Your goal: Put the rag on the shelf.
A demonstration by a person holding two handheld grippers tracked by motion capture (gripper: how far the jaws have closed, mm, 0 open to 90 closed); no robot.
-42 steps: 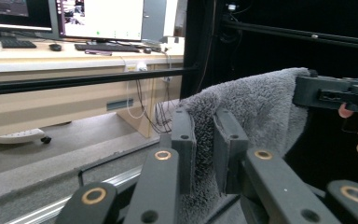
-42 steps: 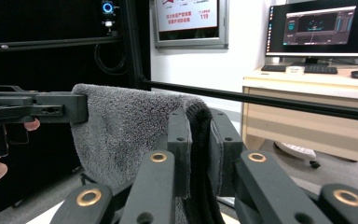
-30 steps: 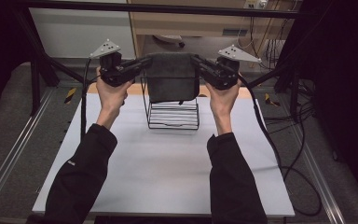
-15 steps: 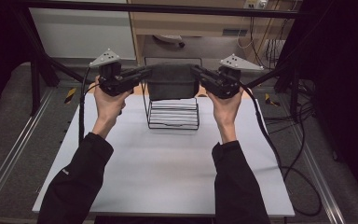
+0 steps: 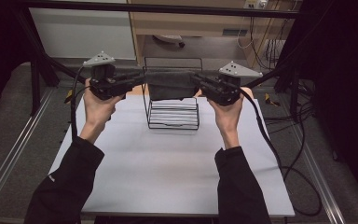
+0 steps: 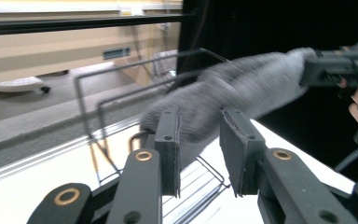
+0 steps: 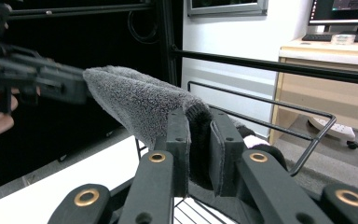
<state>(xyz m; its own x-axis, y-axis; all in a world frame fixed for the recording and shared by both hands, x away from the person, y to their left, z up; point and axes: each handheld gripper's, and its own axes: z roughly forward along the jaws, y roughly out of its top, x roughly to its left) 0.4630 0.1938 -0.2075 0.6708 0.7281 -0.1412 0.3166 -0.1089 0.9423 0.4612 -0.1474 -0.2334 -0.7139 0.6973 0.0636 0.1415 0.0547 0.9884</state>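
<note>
Now your right gripper (image 7: 198, 154) clamps the grey towel (image 5: 170, 84) above the wire rack (image 5: 173, 112) near the worktop's (image 5: 168, 168) far edge; your left gripper's (image 6: 199, 149) jaws, just opening, stand apart around it.

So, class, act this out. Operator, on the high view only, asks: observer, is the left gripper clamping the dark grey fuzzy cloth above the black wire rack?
Observer: No. The left gripper has just been opening its jaws. The dark grey fuzzy cloth lies loose between the pads.
Operator: And the right one?
Observer: The right gripper is shut on the cloth's thick folded edge, with the pads pressing on both sides.
</note>
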